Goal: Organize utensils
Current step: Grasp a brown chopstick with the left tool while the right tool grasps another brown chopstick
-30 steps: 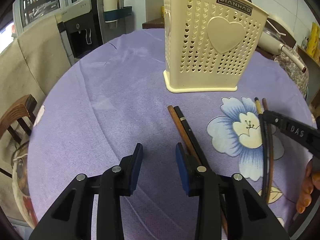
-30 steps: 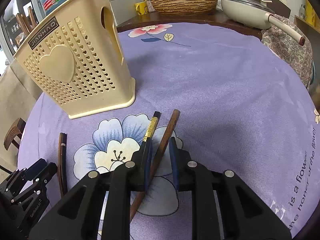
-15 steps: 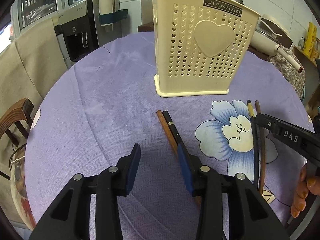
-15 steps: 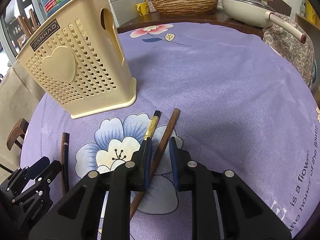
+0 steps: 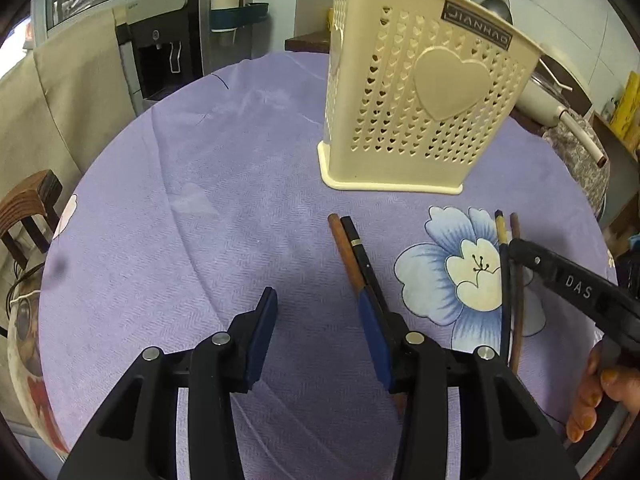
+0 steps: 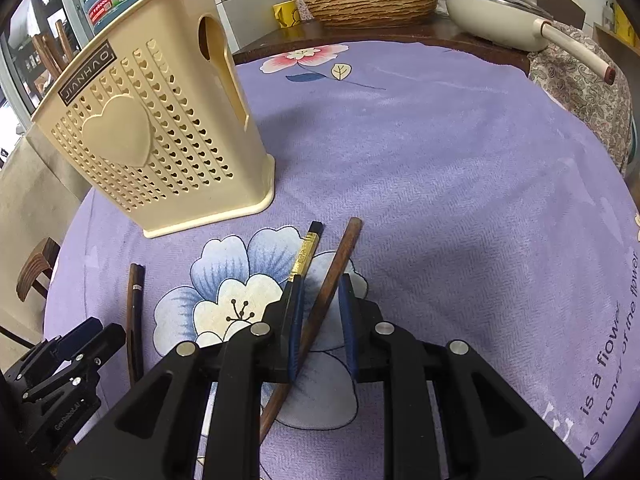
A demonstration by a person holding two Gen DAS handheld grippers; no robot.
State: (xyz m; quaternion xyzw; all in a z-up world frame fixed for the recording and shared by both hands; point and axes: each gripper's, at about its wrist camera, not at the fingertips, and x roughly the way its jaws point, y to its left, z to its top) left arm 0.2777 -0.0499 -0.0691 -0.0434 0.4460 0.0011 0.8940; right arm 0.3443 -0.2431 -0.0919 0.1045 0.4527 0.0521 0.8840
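Cream basket (image 5: 416, 100) blocks upper centre-right of left view; purple surface (image 5: 200, 220) open at left; chopsticks (image 5: 356, 256) lie lower centre-right.

The left gripper (image 5: 316, 322) hangs low over the surface, pointing toward 12 o'clock, its blue-padded jaws spread wide with a broad gap between them. The right gripper (image 6: 320, 320) points the same way, its jaws drawn much closer together, a narrow gap remaining between the pads. In the left wrist view the right gripper enters from 3 o'clock, and bare fingers (image 5: 588, 396) of the person's right hand curl beneath its handle at 4 o'clock.
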